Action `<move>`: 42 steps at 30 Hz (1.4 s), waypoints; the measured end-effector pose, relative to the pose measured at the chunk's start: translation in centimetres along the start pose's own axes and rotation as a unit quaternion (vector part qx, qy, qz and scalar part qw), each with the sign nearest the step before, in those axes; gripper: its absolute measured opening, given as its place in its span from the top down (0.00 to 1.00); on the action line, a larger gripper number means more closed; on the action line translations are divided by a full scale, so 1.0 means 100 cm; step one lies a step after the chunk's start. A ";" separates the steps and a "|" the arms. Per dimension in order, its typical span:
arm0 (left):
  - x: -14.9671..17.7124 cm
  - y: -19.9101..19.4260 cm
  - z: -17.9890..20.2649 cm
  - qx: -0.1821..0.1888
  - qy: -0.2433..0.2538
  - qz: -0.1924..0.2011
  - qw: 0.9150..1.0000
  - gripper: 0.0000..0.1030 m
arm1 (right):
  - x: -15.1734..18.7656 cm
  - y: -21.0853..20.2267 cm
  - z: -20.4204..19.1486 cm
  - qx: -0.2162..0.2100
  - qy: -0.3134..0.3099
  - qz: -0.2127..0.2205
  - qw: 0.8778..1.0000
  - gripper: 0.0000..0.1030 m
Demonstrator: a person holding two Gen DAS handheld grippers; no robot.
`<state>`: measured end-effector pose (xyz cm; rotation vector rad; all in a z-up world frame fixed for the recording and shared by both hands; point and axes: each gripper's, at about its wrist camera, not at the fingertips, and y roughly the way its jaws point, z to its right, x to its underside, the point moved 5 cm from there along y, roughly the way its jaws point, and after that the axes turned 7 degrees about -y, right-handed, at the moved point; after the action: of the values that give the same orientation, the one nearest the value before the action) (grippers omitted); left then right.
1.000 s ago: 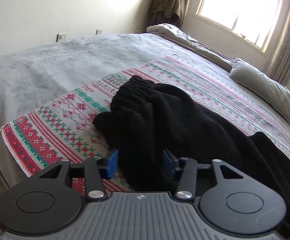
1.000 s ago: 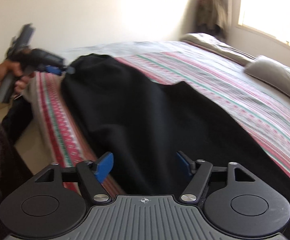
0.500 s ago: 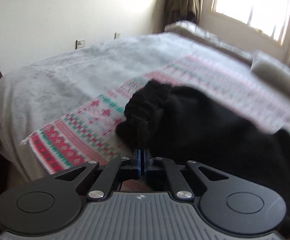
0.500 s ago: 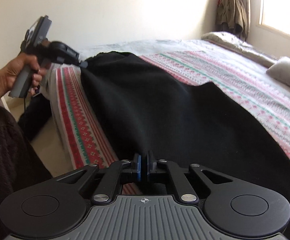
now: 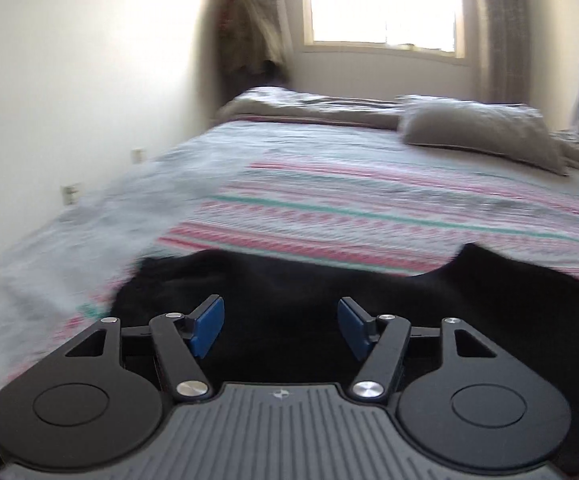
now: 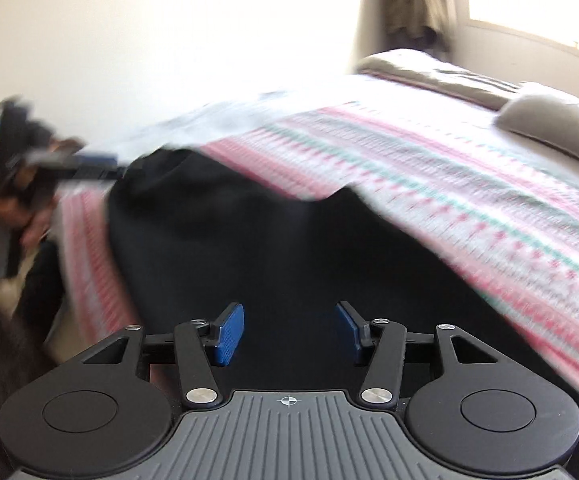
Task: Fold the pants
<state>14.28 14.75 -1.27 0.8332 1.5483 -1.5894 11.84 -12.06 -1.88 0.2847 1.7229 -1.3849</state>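
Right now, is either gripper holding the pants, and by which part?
Neither. The left gripper and right gripper are both open above the black pants.

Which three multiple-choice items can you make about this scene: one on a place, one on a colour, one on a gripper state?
1. The pants lie on:
A. the floor
B. the striped blanket
C. the pillow

2. The pants' colour:
A. black
B. white
C. red

3. The left gripper and right gripper are:
A. both shut
B. one shut
C. both open

Answers:
1 B, the black cloth spreads over the stripes.
2 A, it is dark all over.
3 C, each pair of blue pads stands apart, holding nothing.
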 end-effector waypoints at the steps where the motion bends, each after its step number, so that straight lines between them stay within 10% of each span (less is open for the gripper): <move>1: -0.001 0.009 0.010 0.019 0.004 -0.001 1.000 0.35 | -0.009 0.007 0.008 0.007 0.006 0.001 1.000 0.51; 13: 0.017 0.087 0.004 0.013 0.038 -0.008 0.999 0.36 | -0.058 0.139 0.069 0.050 0.081 -0.032 0.995 0.51; 14: 0.019 0.091 -0.002 0.006 0.038 -0.013 0.999 0.36 | -0.058 0.150 0.072 0.043 0.093 -0.035 0.994 0.58; 15: 0.021 0.095 -0.007 0.000 0.039 -0.020 0.999 0.36 | -0.056 0.159 0.072 0.031 0.104 -0.039 0.993 0.89; 18: 0.024 0.102 -0.016 -0.005 0.037 -0.039 0.999 0.40 | -0.055 0.174 0.065 0.036 0.078 -0.033 0.996 0.98; 26: 0.018 0.097 -0.003 -0.026 0.049 -0.033 0.998 0.40 | -0.053 0.178 0.083 0.075 0.150 -0.018 0.986 0.84; 34: 0.013 0.068 0.028 0.030 0.047 0.000 0.998 0.32 | -0.033 0.102 0.056 0.059 0.066 -0.031 0.996 0.67; 42: 0.035 0.080 0.050 0.024 0.070 -0.071 0.995 0.31 | 0.041 0.069 0.088 0.100 0.074 -0.097 0.987 0.68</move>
<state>19.65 9.60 -8.09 0.8932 1.7073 -1.7062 18.17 -18.73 -9.46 0.3466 1.7702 -1.7220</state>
